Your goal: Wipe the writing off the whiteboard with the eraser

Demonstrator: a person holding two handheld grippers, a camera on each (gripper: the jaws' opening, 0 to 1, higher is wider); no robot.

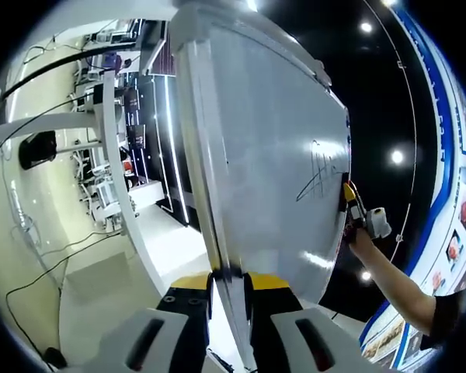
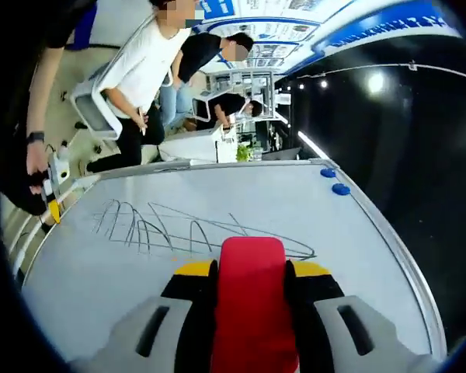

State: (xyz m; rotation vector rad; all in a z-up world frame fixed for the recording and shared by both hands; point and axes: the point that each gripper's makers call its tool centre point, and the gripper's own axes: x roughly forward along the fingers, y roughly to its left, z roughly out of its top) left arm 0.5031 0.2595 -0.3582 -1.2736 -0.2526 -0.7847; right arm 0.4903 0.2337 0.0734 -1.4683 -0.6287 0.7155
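Two round views, one from each hand-held tool.

Left gripper view: the left tool (image 1: 231, 307) rises from the bottom with yellow-tipped jaws closed on the edge of the whiteboard (image 1: 272, 148), gripping its frame. The board is seen edge-on and tilted, a pale grey face running up the middle. Dark scribbled writing (image 1: 320, 172) sits toward the far right side of the board. Just beside that writing, at the board's right edge, the right tool (image 1: 351, 203) comes in, held by a hand (image 1: 363, 241) on a bare forearm. Left of the board are a pale floor (image 1: 93, 264) with black cables (image 1: 39, 272) and white frames.

Right gripper view: the right tool (image 2: 250, 291) rises from the bottom, its yellow-tipped jaws closed on a red eraser (image 2: 251, 299) that stands upright between them. The eraser is over the lower middle of the whiteboard (image 2: 264, 206); whether it touches the surface I cannot tell. Looping writing (image 2: 163, 227) runs across the board just beyond the eraser, from the left side to the middle. Two blue magnets (image 2: 335, 182) sit near the board's upper right edge. At the left edge the left tool (image 2: 56, 194) grips the frame, held by a hand (image 2: 36, 167) wearing a dark wristband. Behind the board, people (image 2: 151, 70) stand and sit near desks
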